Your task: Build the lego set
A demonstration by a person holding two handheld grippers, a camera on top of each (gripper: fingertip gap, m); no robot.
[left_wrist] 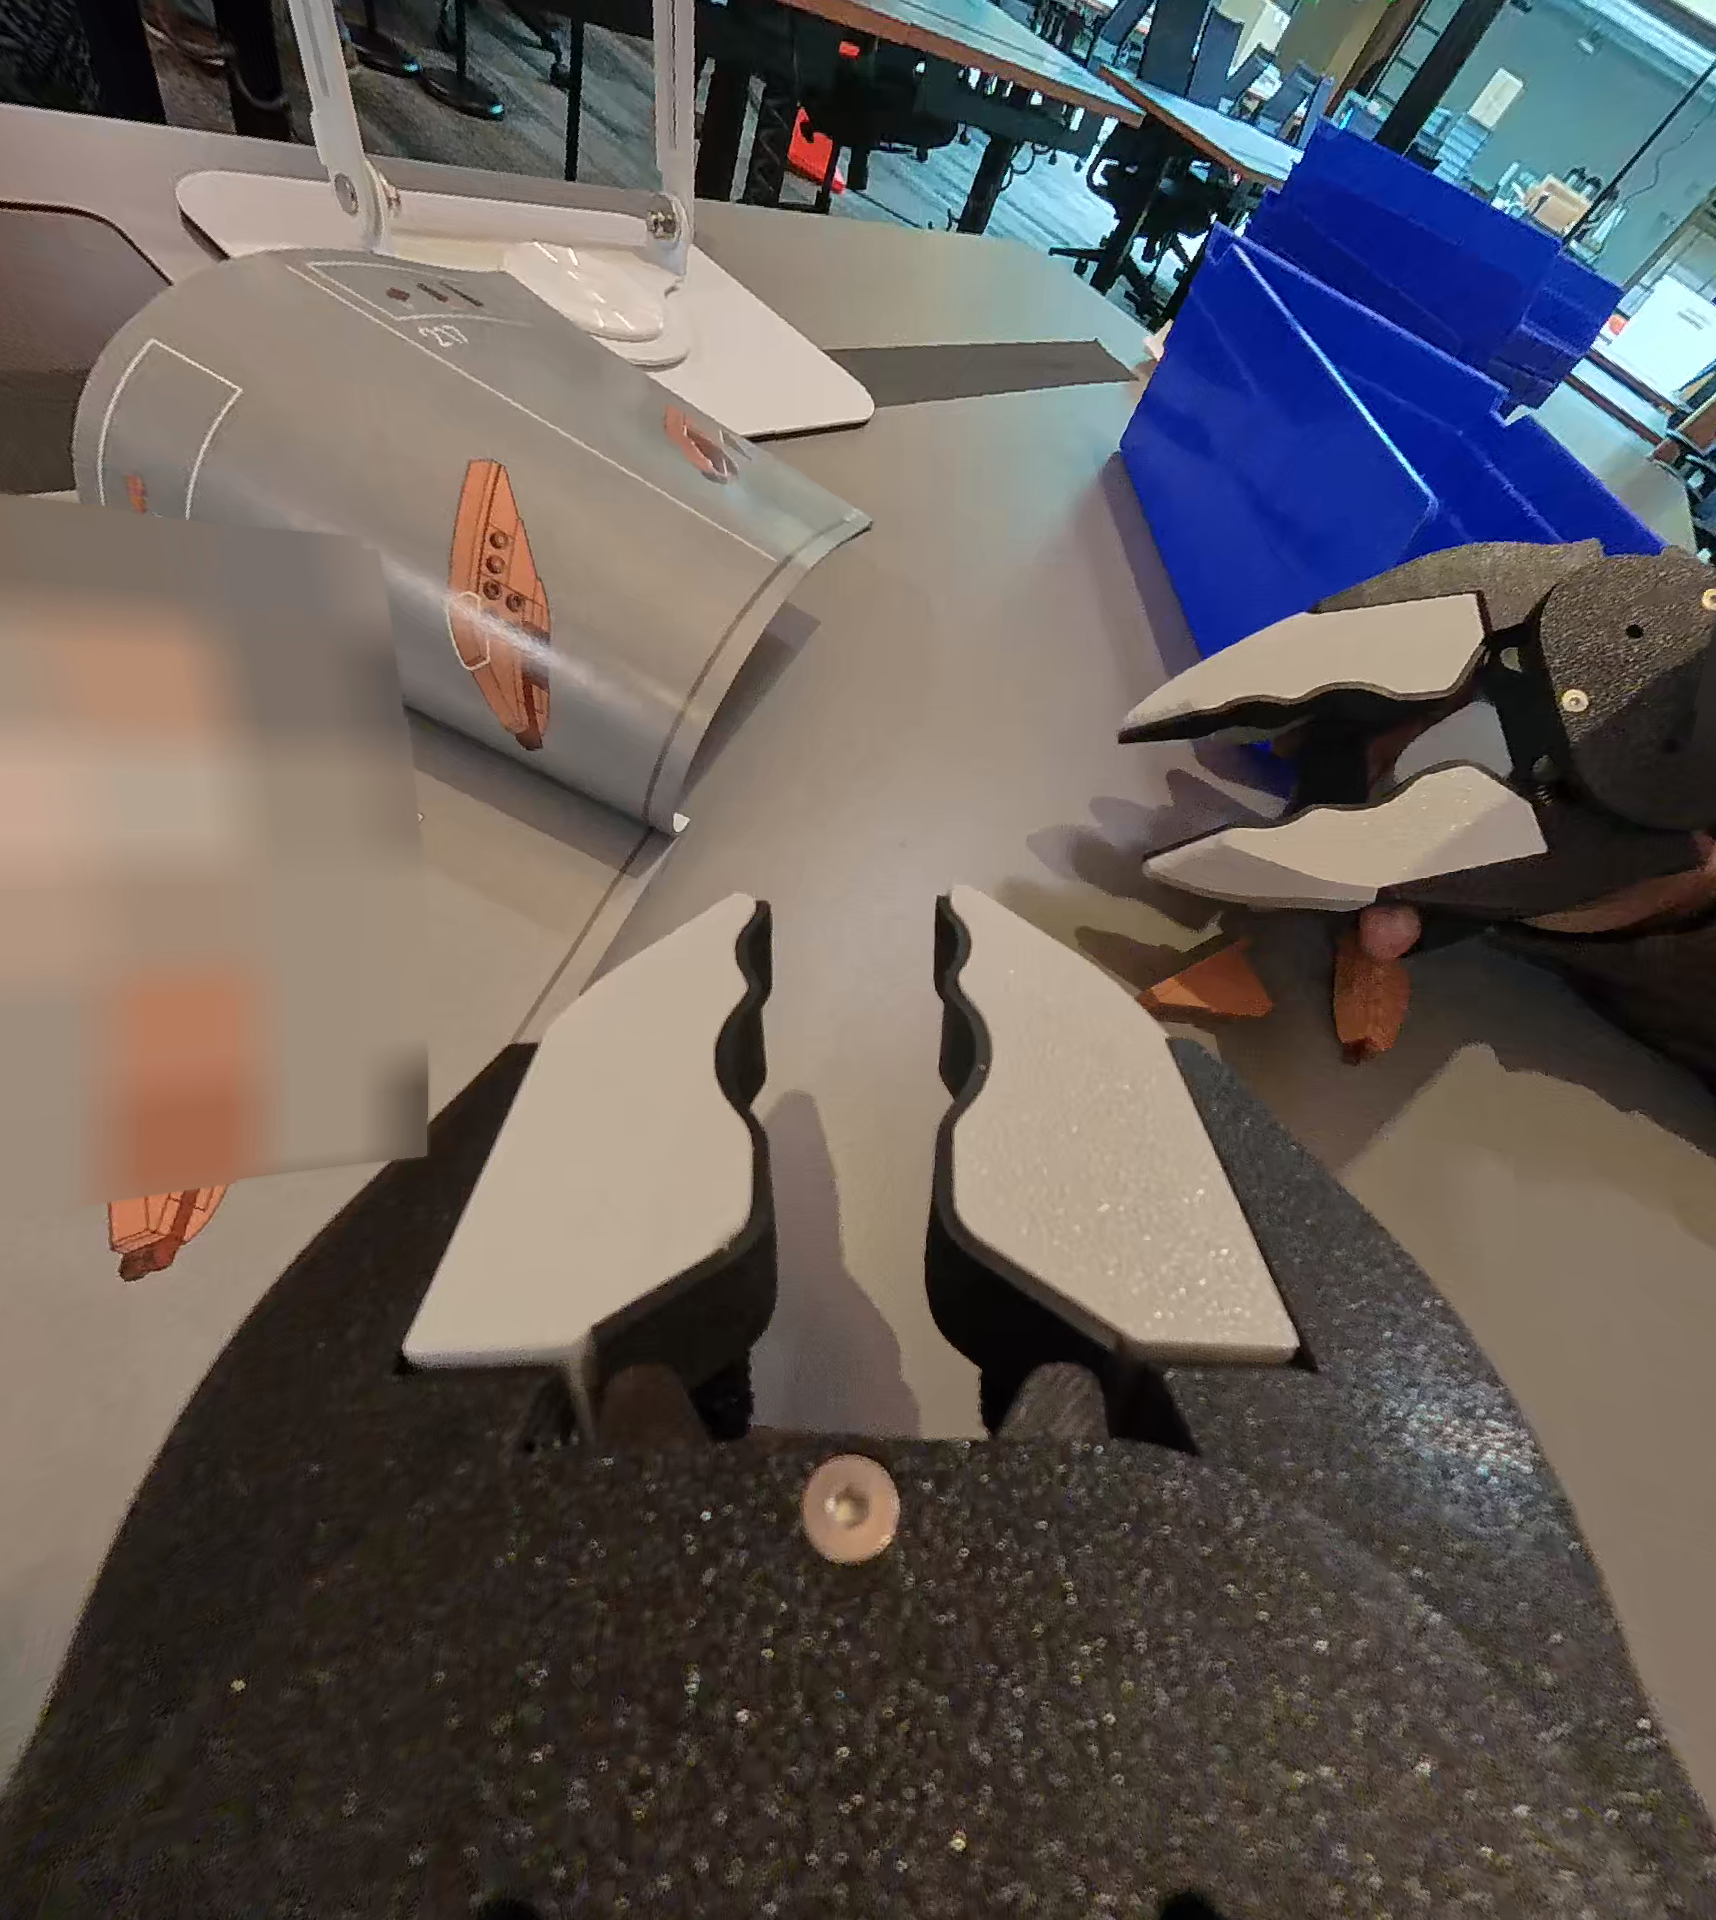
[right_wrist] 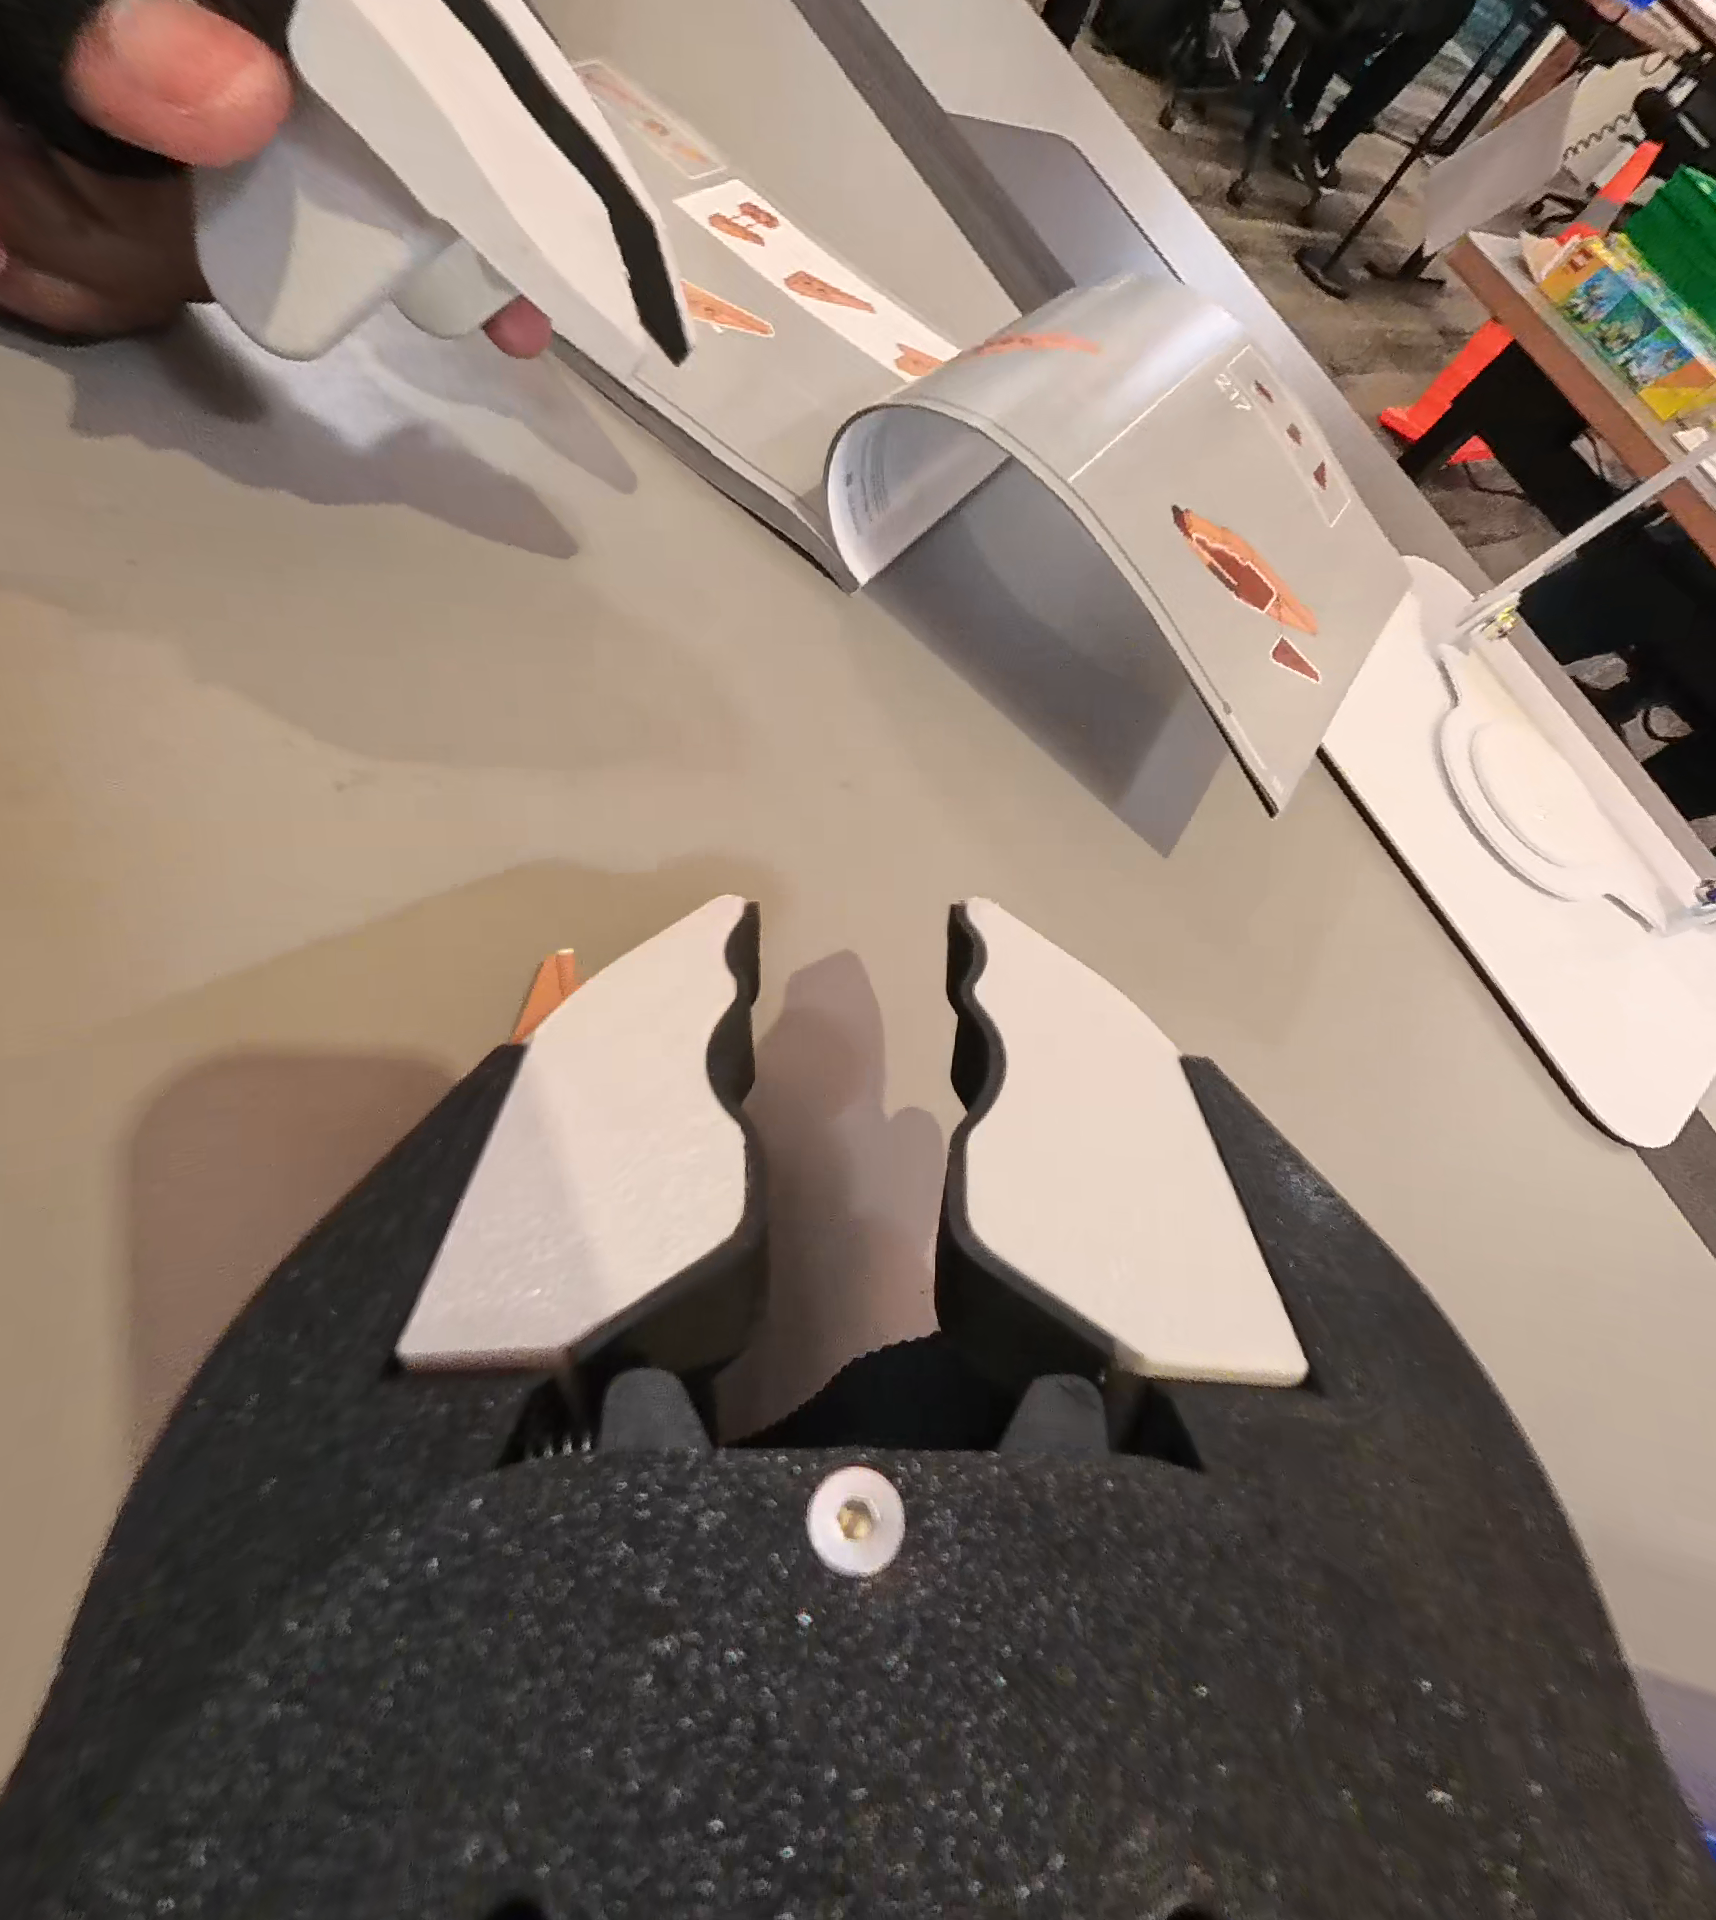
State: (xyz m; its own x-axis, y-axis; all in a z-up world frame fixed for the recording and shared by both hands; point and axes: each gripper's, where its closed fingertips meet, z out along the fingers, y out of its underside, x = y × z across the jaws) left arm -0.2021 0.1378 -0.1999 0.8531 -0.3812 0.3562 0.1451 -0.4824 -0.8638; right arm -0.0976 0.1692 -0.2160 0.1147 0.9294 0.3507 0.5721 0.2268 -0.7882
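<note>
Two brown wedge-shaped Lego pieces lie on the grey table: one (left_wrist: 1209,985) flat, another (left_wrist: 1368,1000) beside it, both just below the right gripper (left_wrist: 1145,792) as the left wrist view shows it. That gripper is open and empty above them. In the right wrist view my right gripper (right_wrist: 854,925) is open, with only an orange-brown tip of a piece (right_wrist: 550,992) showing beside its left finger. My left gripper (left_wrist: 852,920) is open and empty over bare table. It shows at the top left of the right wrist view (right_wrist: 672,343), held by a hand.
An open instruction booklet (left_wrist: 480,540) with a curled page lies at the left; it also shows in the right wrist view (right_wrist: 1124,499). A white stand base (left_wrist: 760,353) sits behind it. Blue bins (left_wrist: 1353,416) stand at the right. Tip to tip, the grippers are about 12 cm apart.
</note>
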